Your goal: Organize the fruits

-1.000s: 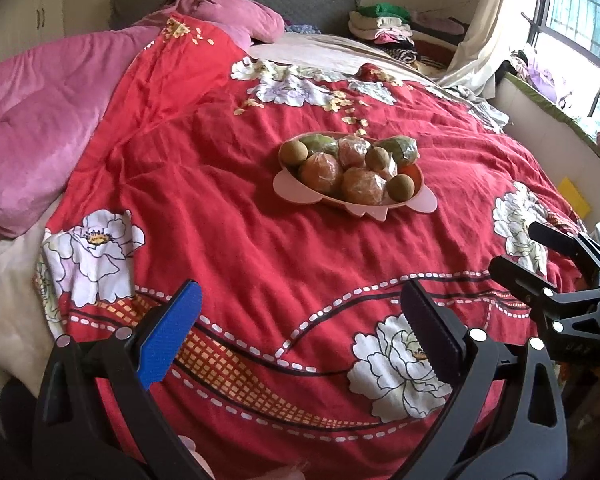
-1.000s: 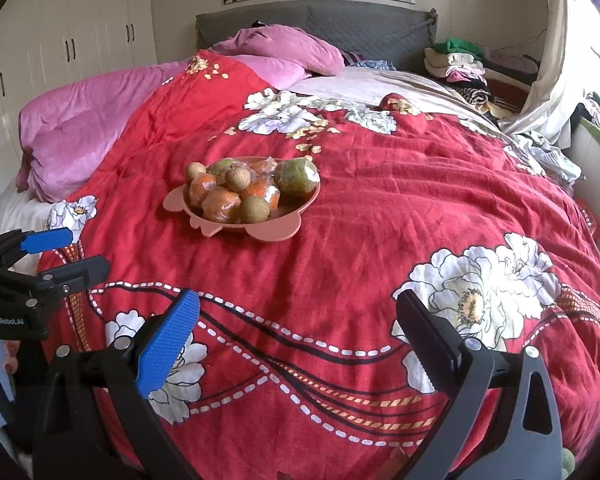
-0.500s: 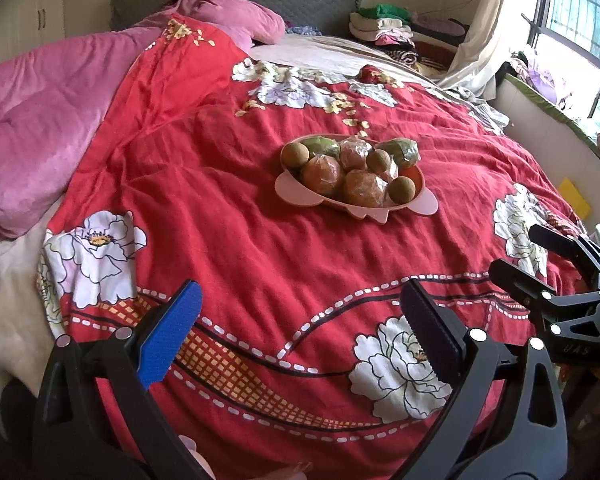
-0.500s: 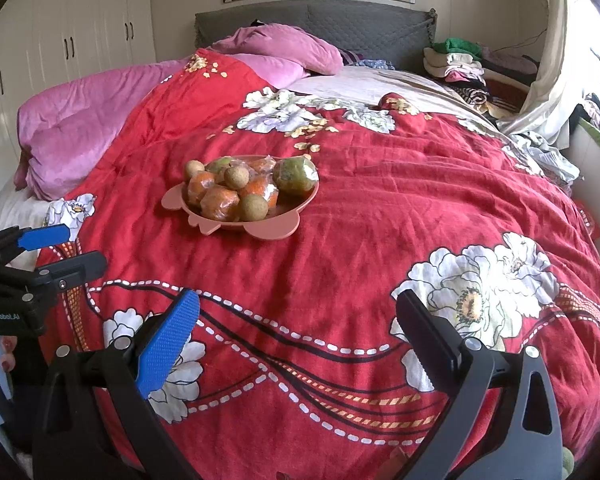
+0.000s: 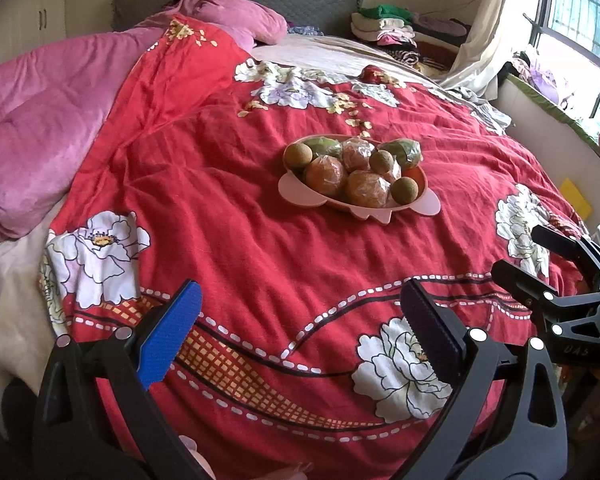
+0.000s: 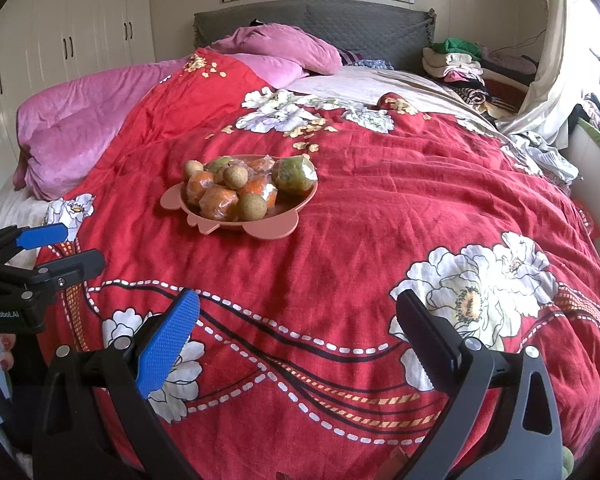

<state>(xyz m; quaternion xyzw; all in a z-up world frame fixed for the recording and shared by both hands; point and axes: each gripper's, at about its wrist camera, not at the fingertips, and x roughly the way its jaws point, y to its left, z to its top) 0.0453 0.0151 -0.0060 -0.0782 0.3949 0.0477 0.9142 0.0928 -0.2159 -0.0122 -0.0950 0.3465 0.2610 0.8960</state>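
Note:
A pink plate [image 5: 300, 196] [image 6: 274, 232] sits mid-bed on the red floral quilt, piled with fruit: wrapped oranges [image 5: 326, 174] [image 6: 218, 203], brown kiwis [image 5: 405, 190] [image 6: 252, 207] and wrapped green fruits [image 5: 402, 151] [image 6: 294, 174]. My left gripper [image 5: 300, 316] hovers open over the quilt's near edge, well short of the plate, with nothing between its fingers. My right gripper [image 6: 298, 320] is likewise open and empty, near the foot of the bed. Each gripper shows in the other's view: the right gripper [image 5: 528, 256] at the right edge, the left gripper [image 6: 60, 246] at the left edge.
A pink duvet [image 6: 92, 120] and pillow [image 6: 284, 48] lie at the far left and head of the bed. Folded clothes [image 6: 456, 64] are stacked far right beside a curtain [image 6: 548, 80]. A white wardrobe [image 6: 80, 32] stands to the left, a window ledge [image 5: 560, 132] to the right.
Both views have shifted slightly, with the plate sitting a little lower and nearer in the frames. Both grippers stay open and empty.

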